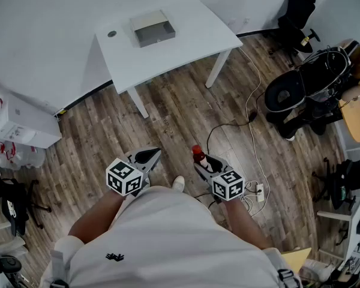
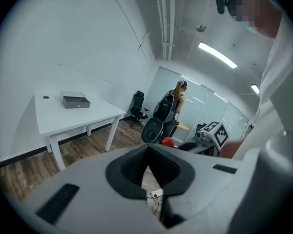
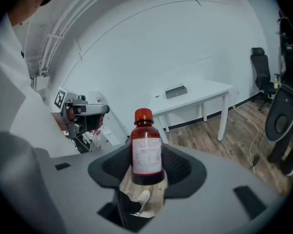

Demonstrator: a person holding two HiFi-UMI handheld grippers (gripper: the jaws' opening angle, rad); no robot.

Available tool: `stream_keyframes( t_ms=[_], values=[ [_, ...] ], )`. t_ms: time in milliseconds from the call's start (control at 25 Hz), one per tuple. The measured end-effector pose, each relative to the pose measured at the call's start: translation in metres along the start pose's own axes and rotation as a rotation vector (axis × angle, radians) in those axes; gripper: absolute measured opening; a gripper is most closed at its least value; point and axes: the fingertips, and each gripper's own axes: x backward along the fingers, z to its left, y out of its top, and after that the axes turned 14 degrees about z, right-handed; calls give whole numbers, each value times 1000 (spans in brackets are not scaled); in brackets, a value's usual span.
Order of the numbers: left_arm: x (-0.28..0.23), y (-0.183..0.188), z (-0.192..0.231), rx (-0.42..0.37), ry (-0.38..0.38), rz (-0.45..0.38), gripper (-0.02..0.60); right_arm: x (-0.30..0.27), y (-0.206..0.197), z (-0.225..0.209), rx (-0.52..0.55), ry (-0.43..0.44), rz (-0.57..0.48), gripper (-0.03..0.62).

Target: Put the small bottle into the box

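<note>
I stand on the wooden floor with a gripper in each hand. My right gripper [image 1: 201, 161] is shut on a small brown bottle [image 3: 147, 147] with a red cap [image 1: 197, 150] and a white label, which stands upright between the dark pads [image 3: 178, 167]. My left gripper [image 1: 148, 156] is shut with its tips touching [image 2: 147, 149] and nothing in it. The grey open box [image 1: 152, 28] sits on the white table [image 1: 186, 41], far ahead of both grippers. The box [image 3: 176, 91] also appears small in the right gripper view, and the box [image 2: 74, 100] shows in the left gripper view.
Black office chairs [image 1: 300, 98] and a round wooden top [image 1: 353, 119] crowd the right side. A black cable [image 1: 228, 128] and a white power strip [image 1: 259, 191] lie on the floor by my right foot. White cartons [image 1: 21, 125] stand at the left wall. A person [image 2: 178, 99] stands far off.
</note>
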Motion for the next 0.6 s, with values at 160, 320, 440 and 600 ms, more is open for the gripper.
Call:
stream_keyframes(
  t_ms=[160, 320, 440, 600],
  values=[
    [-2, 1, 1, -16, 41, 13, 5, 2, 4, -2, 5, 7, -12, 205],
    [1, 9, 0, 20, 24, -30, 5, 4, 6, -7, 15, 7, -26, 206],
    [-1, 14, -3, 23, 43, -47, 5, 9, 4, -14, 19, 12, -20, 205],
    [-3, 13, -1, 50, 76, -50, 5, 7, 5, -17, 8, 32, 0, 206]
  ],
)
